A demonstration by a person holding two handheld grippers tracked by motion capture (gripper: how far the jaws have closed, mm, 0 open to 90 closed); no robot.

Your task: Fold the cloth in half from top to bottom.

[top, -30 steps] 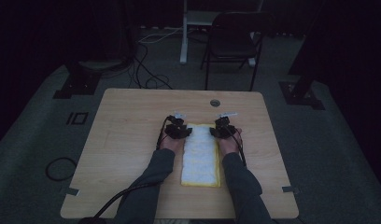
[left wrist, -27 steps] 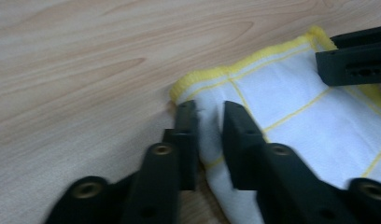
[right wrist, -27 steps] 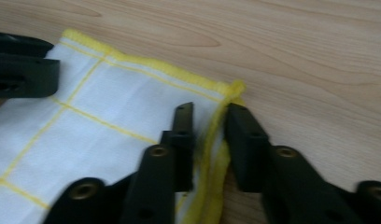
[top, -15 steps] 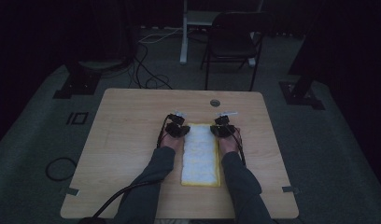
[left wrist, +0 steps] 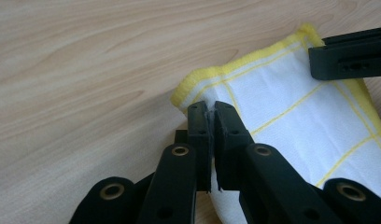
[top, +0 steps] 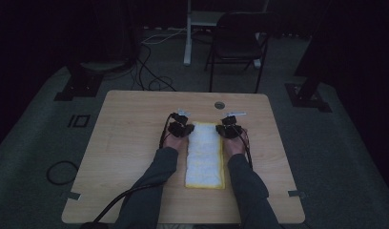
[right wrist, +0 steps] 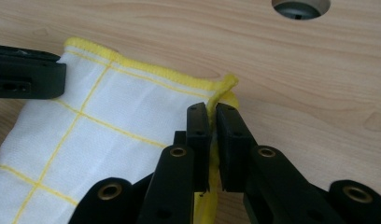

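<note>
- The left gripper (left wrist: 210, 122) has its two black jaws pressed together on the far left corner of the folded white cloth with yellow grid lines and a yellow hem (left wrist: 291, 121); a thin layer of fabric shows between the pads.
- The right gripper (right wrist: 212, 122) pinches the far right corner of that cloth in the same way, its jaws having just closed onto the yellow hem.
- From above, the cloth lies as a long narrow strip between the person's forearms, running from the near edge of the pale wooden table (top: 135, 119) toward its middle, flat on the surface.
- A round grey cable hole (right wrist: 300, 7) sits beyond the cloth, toward the far edge.
- Judged from this, both far corners are gripped and nothing is yet lifted; raising them and carrying them over to fold or unfold the strip seems to be what remains.
</note>
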